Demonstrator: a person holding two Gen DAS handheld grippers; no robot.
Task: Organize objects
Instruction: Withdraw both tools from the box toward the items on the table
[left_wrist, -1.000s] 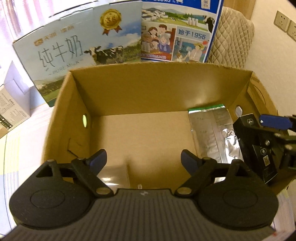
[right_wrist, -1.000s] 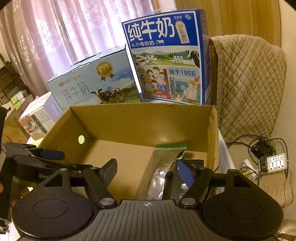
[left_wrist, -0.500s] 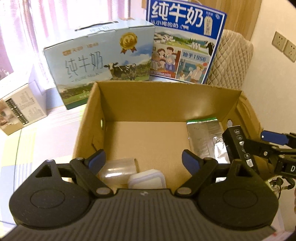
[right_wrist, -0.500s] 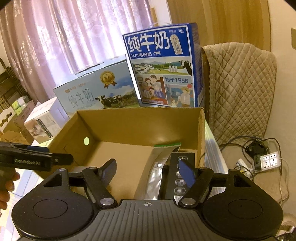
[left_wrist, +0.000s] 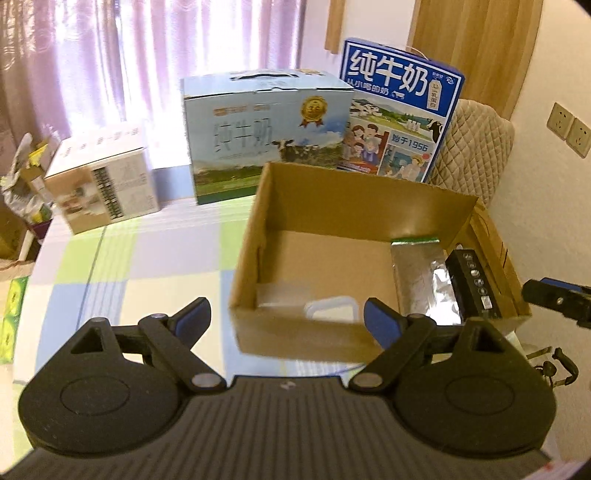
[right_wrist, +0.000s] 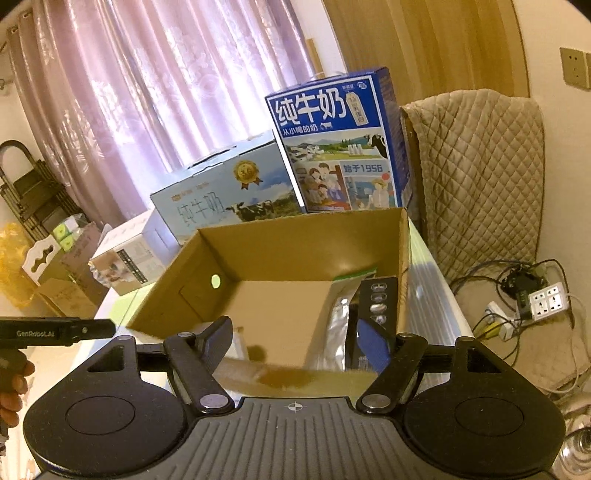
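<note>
An open brown cardboard box (left_wrist: 354, 195) (right_wrist: 295, 236) stands on the table. Inside it a silver foil pouch (left_wrist: 421, 273) (right_wrist: 332, 332) and a black remote (left_wrist: 472, 284) (right_wrist: 378, 299) lean against the right wall. A clear plastic container (left_wrist: 273, 295) and a white-lidded tub (left_wrist: 332, 308) lie at the near wall. My left gripper (left_wrist: 286, 315) is open and empty, held back in front of the box. My right gripper (right_wrist: 299, 339) is open and empty above the box's near rim; its tip also shows in the left wrist view (left_wrist: 554, 295).
A light blue milk carton (left_wrist: 266, 136) (right_wrist: 225, 199) and a dark blue milk carton (left_wrist: 399, 110) (right_wrist: 336, 144) stand behind the box. A white box (left_wrist: 103, 181) sits at the left on the checked tablecloth (left_wrist: 110, 266). A quilted chair (right_wrist: 476, 173) and a power strip (right_wrist: 546, 299) are at the right.
Both grippers have pulled back and up from the box. The right gripper let go of the black remote, which now leans inside the box.
</note>
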